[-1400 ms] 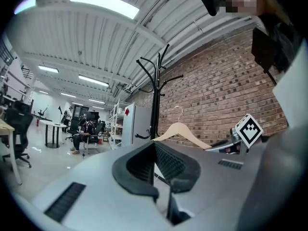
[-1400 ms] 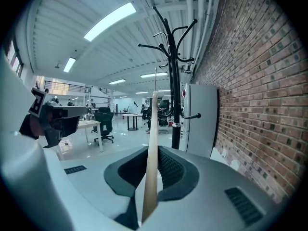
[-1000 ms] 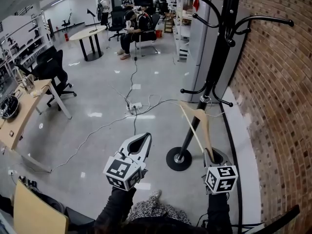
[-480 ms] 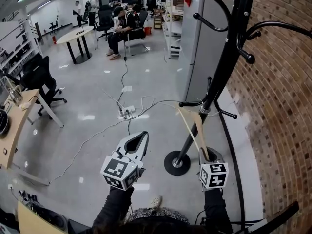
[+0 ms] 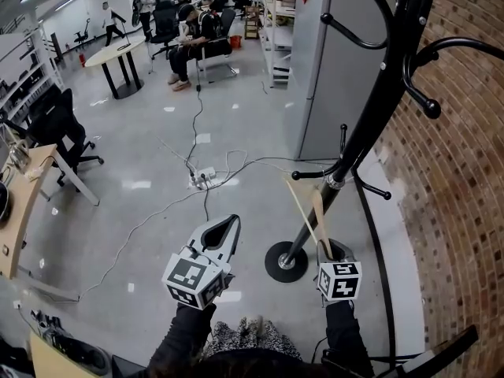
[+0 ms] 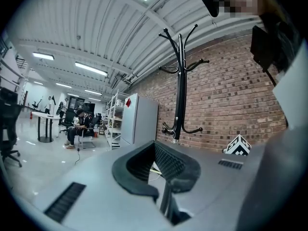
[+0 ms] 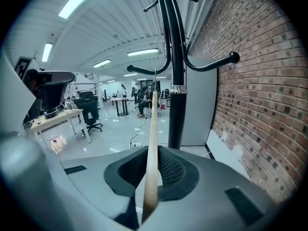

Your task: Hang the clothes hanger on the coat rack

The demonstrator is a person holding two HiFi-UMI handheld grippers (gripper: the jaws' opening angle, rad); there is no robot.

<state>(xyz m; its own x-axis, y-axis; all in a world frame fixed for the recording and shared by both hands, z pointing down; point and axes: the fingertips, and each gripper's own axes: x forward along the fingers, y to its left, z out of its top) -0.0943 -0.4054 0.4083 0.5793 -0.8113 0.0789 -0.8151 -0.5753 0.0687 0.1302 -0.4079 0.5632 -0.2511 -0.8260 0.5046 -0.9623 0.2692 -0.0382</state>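
The black coat rack (image 5: pixel 370 109) rises from its round base (image 5: pixel 285 261) beside the brick wall, with curved hooks high up and short ones low down. My right gripper (image 5: pixel 329 248) is shut on the lower end of a wooden clothes hanger (image 5: pixel 313 215). The hanger's top reaches the low hooks (image 5: pixel 340 181) by the pole. In the right gripper view the hanger (image 7: pixel 152 143) stands edge-on between the jaws of the right gripper (image 7: pixel 153 153), just left of the pole (image 7: pixel 175 81). My left gripper (image 5: pixel 233 220) hangs shut and empty, left of the base. The rack (image 6: pixel 180 90) shows in the left gripper view beyond the left gripper (image 6: pixel 155 146).
A brick wall (image 5: pixel 457 211) runs along the right. A grey cabinet (image 5: pixel 327 69) stands behind the rack. Cables and a power strip (image 5: pixel 203 178) lie on the floor. Farther off are a seated person (image 5: pixel 189 34), a round table (image 5: pixel 118 53), an office chair (image 5: pixel 55 124) and a desk (image 5: pixel 24 203).
The view has drawn closer to the coat rack. My right gripper with the hanger has shifted slightly left and nearer the pole. The left gripper has barely moved.
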